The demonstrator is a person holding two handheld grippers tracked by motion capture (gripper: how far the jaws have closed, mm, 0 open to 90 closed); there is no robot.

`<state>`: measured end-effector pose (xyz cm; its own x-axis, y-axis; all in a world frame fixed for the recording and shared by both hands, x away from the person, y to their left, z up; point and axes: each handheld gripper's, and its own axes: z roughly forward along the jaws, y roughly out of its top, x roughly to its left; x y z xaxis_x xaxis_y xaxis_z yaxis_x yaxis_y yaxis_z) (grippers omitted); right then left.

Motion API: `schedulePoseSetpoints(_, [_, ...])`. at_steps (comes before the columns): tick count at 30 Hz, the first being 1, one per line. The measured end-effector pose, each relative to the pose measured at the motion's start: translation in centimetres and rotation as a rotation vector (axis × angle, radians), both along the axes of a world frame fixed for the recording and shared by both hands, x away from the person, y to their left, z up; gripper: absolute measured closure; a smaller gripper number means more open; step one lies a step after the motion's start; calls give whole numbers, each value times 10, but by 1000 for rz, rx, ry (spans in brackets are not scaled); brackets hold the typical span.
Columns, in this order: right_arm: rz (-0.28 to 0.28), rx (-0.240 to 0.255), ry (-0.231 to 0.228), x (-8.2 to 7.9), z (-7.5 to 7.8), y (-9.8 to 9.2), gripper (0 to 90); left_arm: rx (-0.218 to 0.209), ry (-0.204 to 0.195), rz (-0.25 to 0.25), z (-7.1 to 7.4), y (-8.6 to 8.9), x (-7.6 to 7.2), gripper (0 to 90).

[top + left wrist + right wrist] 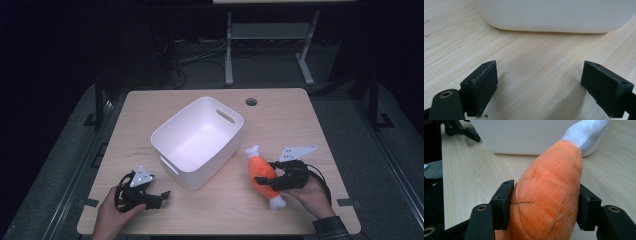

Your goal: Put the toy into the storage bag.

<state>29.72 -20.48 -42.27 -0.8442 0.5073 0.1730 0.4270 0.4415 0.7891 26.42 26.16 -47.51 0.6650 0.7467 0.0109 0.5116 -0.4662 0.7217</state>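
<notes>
On the pale wood-grain counter (280, 115), the right tongs (265, 181) are clamped across the orange middle of a soft plush drumstick toy with white ends (262, 176), which lies at the near right part of the counter, just right of a white rectangular plastic bin with cut-out handles (198, 141). In the right gripper view the two black pads (503, 203) press into the orange fabric (549, 195) from both sides, the stuffing bulging slightly between them, and the toy's white tip (586, 135) points away toward the wall of the bin (524, 137). From the high view the toy runs lengthwise from far to near, one white end close to the bin's right near corner and the other white end nearest the person's right hand (312, 195), which comes in from the near right edge. The left tongs (161, 196) sit at the near left of the counter, held by the left hand (112, 215), and stand wide apart with nothing between them; in the left gripper view their pads (484, 87) hang over bare wood (536, 75), with the rounded lower wall of the bin (554, 17) a little way ahead. The bin stands slantwise at the counter's middle, its inside bare. A small round hole (251, 102) lies in the counter near its far edge, beyond the bin.
</notes>
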Motion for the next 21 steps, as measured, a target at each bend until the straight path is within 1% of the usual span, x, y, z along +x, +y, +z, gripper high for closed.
schedulePoseSetpoints(3, [14,12,-8,0,5,-2,398,0,0,0,0,0,0,129])
schedulePoseSetpoints(6, [24,35,-17,0,8,-4,398,0,0,0,0,0,0,129])
schedulePoseSetpoints(11, [52,41,-33,1,14,-4,398,1,1,0,0,0,0,129])
schedulePoseSetpoints(15, [57,41,-41,1,18,-4,399,-1,3,2,0,0,0,129])
schedulePoseSetpoints(21, [66,58,-52,2,25,-4,403,-6,2,5,0,0,0,129])
